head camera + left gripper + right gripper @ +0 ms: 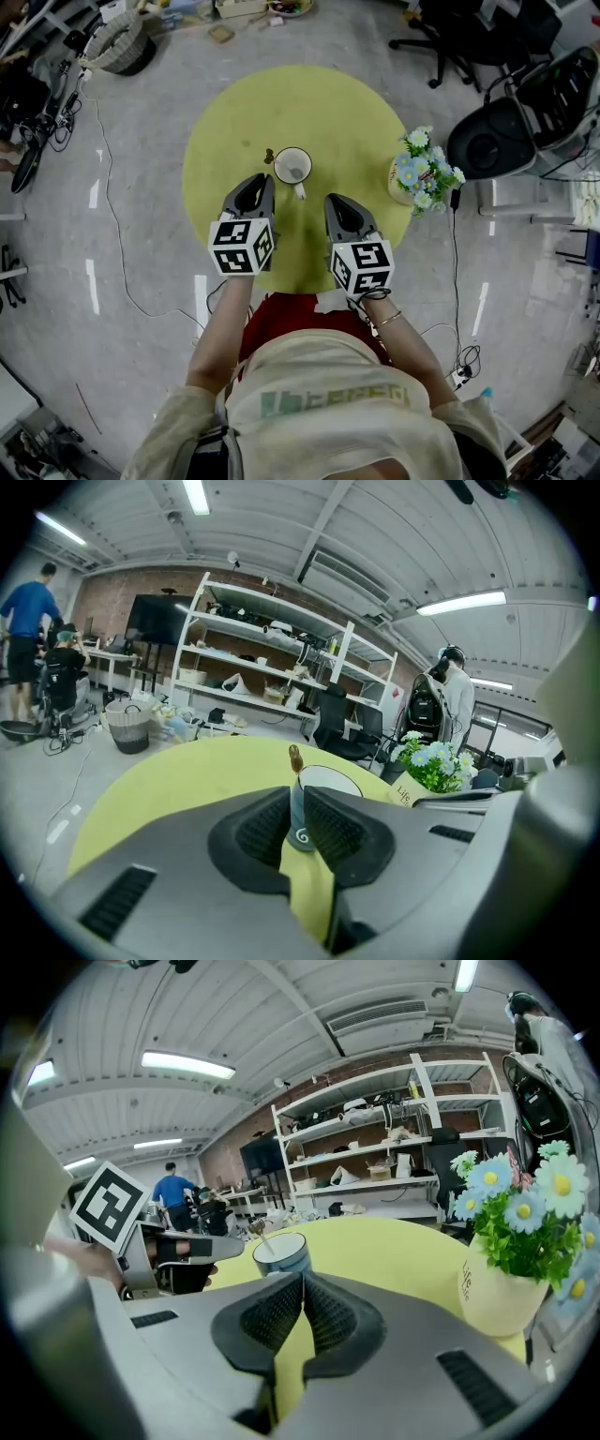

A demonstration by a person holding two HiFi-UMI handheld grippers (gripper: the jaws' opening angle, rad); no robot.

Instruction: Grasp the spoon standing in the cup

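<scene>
Blue and white flowers stand at the right edge of a round yellow-green tabletop. At its centre, a cup holds a brown-tipped spoon leaning left. Just short of the cup are the left hand-held gripper, jaws slightly apart, and the right hand-held gripper, jaws together.

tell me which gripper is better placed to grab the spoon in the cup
Left gripper. Its slightly parted fingers point straight at the blue-and-white cup, and the brown-handled spoon leans over that side's rim. The right gripper is shut, with the cup off to its left.
</scene>
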